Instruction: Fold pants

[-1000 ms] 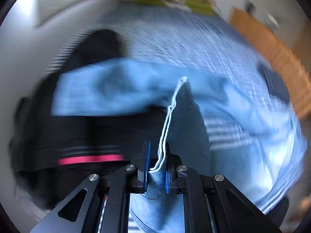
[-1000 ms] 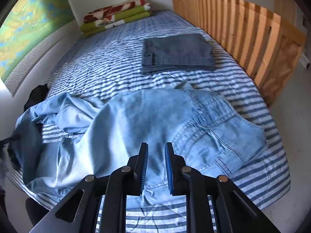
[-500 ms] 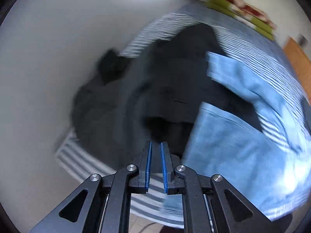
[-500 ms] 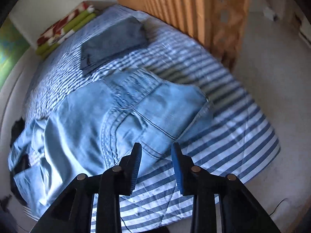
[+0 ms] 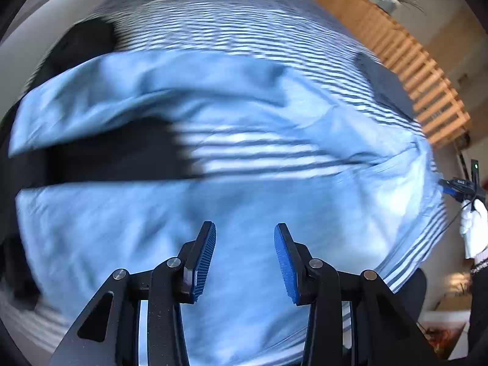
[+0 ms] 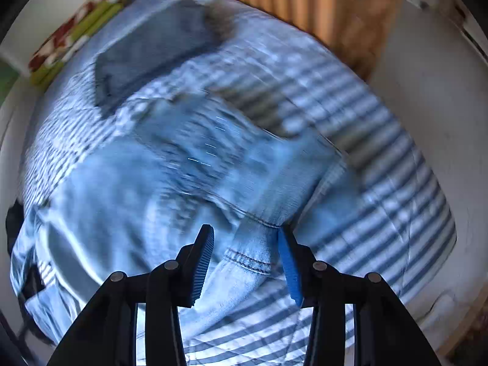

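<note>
Light blue jeans lie crumpled across the striped bed. My left gripper points down over one leg. Its jaws are opening, and the cloth lies below them, not between the pads. In the right wrist view the jeans' waist end fills the middle. My right gripper hangs over the waistband corner with its jaws opening. A stitched denim edge sits between the fingers without being pinched. The right gripper also shows at the far right of the left wrist view, held by a white-gloved hand.
A black garment lies under the jeans at the left end. Folded dark grey jeans rest further up the bed, with folded green and red blankets at its head. A wooden slatted frame runs along the right side.
The left gripper let go of the jeans hem, swung over the black garment and back above the jeans, and opened wide. The right gripper opened wider and sank onto the waistband corner.
</note>
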`<action>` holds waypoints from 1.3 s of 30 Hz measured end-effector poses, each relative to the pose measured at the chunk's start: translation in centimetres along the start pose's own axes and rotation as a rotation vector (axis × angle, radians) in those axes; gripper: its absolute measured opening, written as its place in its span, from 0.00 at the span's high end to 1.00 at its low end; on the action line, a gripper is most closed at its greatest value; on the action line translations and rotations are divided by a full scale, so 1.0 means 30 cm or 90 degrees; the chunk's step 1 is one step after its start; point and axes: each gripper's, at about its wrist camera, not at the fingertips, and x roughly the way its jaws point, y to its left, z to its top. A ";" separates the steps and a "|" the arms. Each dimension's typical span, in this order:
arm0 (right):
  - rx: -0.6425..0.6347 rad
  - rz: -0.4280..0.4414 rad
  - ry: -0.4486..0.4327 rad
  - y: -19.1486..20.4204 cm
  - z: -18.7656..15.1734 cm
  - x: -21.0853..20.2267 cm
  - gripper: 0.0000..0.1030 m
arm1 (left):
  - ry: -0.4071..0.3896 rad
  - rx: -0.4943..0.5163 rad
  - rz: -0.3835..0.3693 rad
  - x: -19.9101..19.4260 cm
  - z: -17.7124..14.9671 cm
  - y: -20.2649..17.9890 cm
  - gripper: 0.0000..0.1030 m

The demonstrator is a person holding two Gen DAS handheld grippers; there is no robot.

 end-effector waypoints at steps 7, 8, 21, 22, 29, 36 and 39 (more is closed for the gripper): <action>-0.138 -0.039 -0.011 0.109 -0.049 -0.052 0.98 | 0.012 0.142 -0.036 0.197 0.315 -0.436 0.25; -0.148 -0.039 -0.010 0.109 -0.061 -0.062 0.99 | 0.020 0.164 -0.047 0.240 0.360 -0.509 0.25; -0.261 0.013 -0.071 0.124 -0.023 -0.311 0.81 | 0.143 0.214 -0.073 0.848 0.560 -0.987 0.24; -0.268 0.015 -0.077 0.153 0.032 -0.293 0.75 | 0.135 0.219 -0.066 0.861 0.547 -0.993 0.22; -0.281 -0.018 -0.004 0.260 0.382 0.045 0.66 | 0.102 0.309 -0.109 0.787 0.378 -1.054 0.22; -0.241 0.098 0.123 0.303 0.513 0.341 0.65 | 0.091 0.346 -0.092 0.811 0.328 -1.090 0.22; -0.258 0.094 0.117 0.352 0.492 0.371 0.63 | 0.094 0.341 -0.102 0.838 0.334 -1.100 0.22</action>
